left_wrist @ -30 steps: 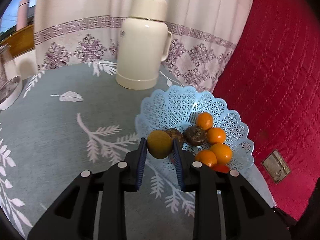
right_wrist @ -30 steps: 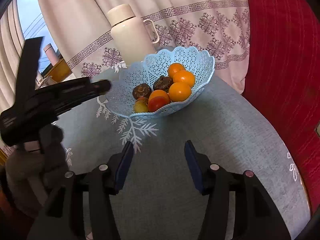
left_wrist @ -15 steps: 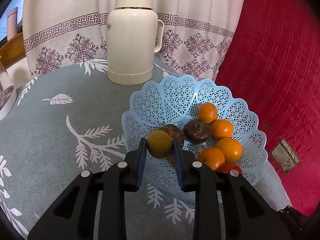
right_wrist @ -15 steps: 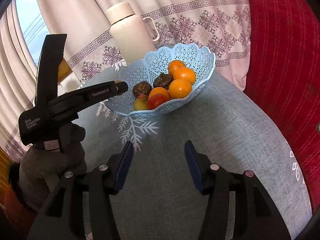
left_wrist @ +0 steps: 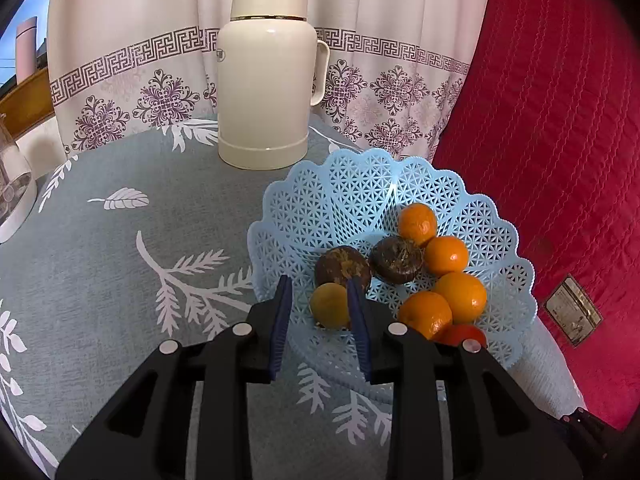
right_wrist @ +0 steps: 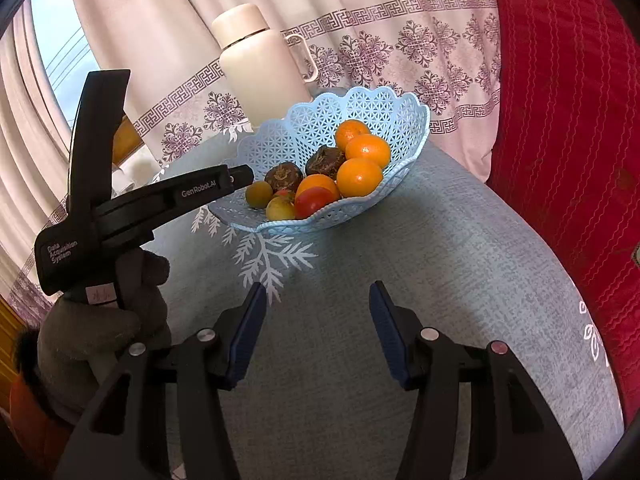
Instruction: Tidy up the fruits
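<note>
A light-blue lattice basket (left_wrist: 340,200) holds several oranges (left_wrist: 446,256), two dark brown fruits (left_wrist: 396,260) and a red fruit (left_wrist: 464,336). My left gripper (left_wrist: 319,281) reaches over the basket's near rim. Its jaws are opening, with a yellow-green fruit (left_wrist: 330,310) between them. A gap shows between this fruit and the left pad, and it rests on the basket floor. In the right wrist view, the left gripper (right_wrist: 240,174) points at the same fruit (right_wrist: 259,194), which lies beside another yellow fruit (right_wrist: 280,208) in the basket (right_wrist: 360,108). My right gripper (right_wrist: 318,286) hangs open over the tablecloth, holding nothing.
A cream thermos (left_wrist: 264,80) stands behind the basket, by the patterned curtain. A glass vessel (left_wrist: 12,184) sits at the table's far left. A red quilted cushion (left_wrist: 560,160) borders the table's right edge. A gloved hand (right_wrist: 100,320) holds the left gripper.
The left gripper moved forward over the basket with the yellow-green fruit. Its jaws have parted and the fruit now rests in the basket. The right gripper stayed put.
</note>
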Demonstrator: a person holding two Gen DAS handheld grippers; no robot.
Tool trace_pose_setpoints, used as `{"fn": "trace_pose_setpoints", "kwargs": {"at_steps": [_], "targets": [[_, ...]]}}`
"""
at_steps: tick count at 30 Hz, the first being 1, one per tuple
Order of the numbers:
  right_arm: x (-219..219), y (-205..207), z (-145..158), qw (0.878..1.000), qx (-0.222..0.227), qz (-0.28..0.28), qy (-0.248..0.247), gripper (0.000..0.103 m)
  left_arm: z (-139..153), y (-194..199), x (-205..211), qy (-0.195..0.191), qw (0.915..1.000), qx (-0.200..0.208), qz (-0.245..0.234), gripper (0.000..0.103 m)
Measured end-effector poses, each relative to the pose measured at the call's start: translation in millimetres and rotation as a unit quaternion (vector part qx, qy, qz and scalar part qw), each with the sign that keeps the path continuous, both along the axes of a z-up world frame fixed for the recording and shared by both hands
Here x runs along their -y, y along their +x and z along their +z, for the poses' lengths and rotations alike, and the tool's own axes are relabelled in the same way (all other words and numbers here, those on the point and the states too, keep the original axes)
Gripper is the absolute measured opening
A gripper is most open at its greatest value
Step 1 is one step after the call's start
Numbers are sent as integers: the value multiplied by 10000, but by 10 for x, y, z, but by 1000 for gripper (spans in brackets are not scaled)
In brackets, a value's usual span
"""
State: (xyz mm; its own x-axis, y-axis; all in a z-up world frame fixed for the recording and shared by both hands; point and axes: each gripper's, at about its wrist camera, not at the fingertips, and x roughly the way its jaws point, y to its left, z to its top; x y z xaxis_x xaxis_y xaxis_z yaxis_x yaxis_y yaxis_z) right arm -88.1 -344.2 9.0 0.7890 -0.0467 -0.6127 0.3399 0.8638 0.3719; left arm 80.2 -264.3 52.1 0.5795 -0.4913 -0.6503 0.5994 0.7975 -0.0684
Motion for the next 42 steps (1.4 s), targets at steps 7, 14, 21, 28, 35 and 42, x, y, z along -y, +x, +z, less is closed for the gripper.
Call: {"fn": "trace_pose_setpoints", "kwargs": {"at_steps": [7, 14, 21, 28, 35, 42], "targets": [[2, -3, -1, 10000, -7, 0, 2, 54, 17, -50, -2, -39, 10000, 11, -76, 41], [15, -27, -16, 10000, 19, -35, 12, 60, 75, -140, -31, -42, 9998, 157, -97, 51], [18, -43, -18, 10000, -3, -67, 12, 65, 204, -193, -195, -109, 9993, 344, 95, 80], [98, -17, 40, 9998, -86, -118, 149, 81, 264, -276, -360, -52, 9980, 528, 348, 99], [216, -29, 260, 9990, -107, -310, -317, 86, 356, -404, -407, 85, 9957, 805, 454, 100], [338, -41, 553, 9949, 79, -531, -854, 92, 476, -544, -407, 218, 9929, 1025, 555, 101]]}}
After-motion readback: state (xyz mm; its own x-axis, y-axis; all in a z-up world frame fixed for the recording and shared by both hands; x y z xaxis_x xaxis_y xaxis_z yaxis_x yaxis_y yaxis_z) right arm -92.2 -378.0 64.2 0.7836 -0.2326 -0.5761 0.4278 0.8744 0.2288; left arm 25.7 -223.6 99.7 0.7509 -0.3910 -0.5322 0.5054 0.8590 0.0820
